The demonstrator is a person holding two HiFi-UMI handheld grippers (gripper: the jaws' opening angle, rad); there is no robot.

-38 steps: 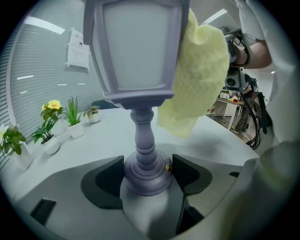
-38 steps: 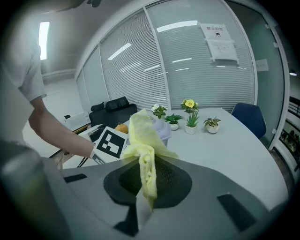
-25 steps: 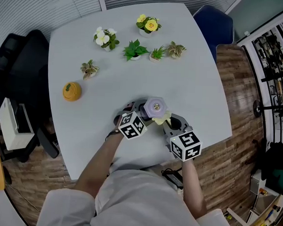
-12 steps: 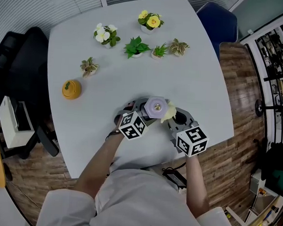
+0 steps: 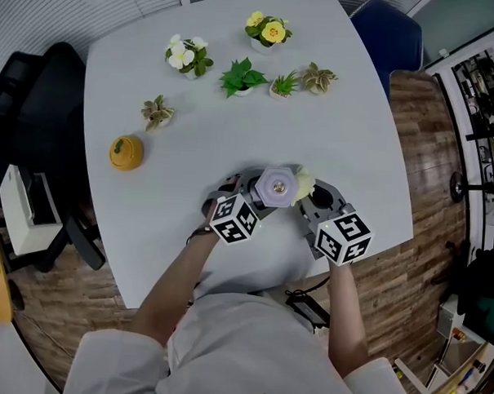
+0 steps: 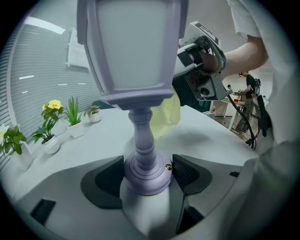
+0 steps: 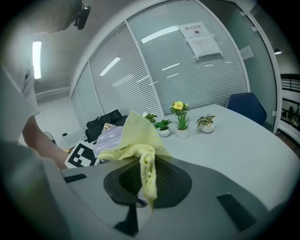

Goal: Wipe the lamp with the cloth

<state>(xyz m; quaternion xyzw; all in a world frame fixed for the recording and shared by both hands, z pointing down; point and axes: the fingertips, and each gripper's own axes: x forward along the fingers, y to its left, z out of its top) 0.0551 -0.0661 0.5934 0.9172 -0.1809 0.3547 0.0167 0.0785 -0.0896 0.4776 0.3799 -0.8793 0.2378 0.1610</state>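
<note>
A lavender lantern lamp (image 5: 276, 186) stands upright on the white table (image 5: 340, 131), near its front edge. My left gripper (image 5: 245, 192) is shut on the lamp's round base (image 6: 145, 173), with one dark pad on each side of it. A pale yellow cloth (image 5: 303, 185) lies against the right side of the lamp's head. My right gripper (image 5: 314, 201) is shut on that cloth (image 7: 136, 140), which bunches up and hangs between the jaws. In the right gripper view the lamp (image 7: 108, 137) shows only partly behind the cloth. The right gripper (image 6: 201, 70) appears beside the lantern in the left gripper view.
Several small potted plants (image 5: 240, 76) stand in a row at the far side of the table. An orange pumpkin-shaped object (image 5: 125, 152) sits at the left. A black chair (image 5: 30, 101) is off the left edge and a blue chair (image 5: 387, 31) at the far right corner.
My right gripper has carried the cloth from the lamp's front round to its right side, moving right and slightly away from me. The left gripper and lamp stay put.
</note>
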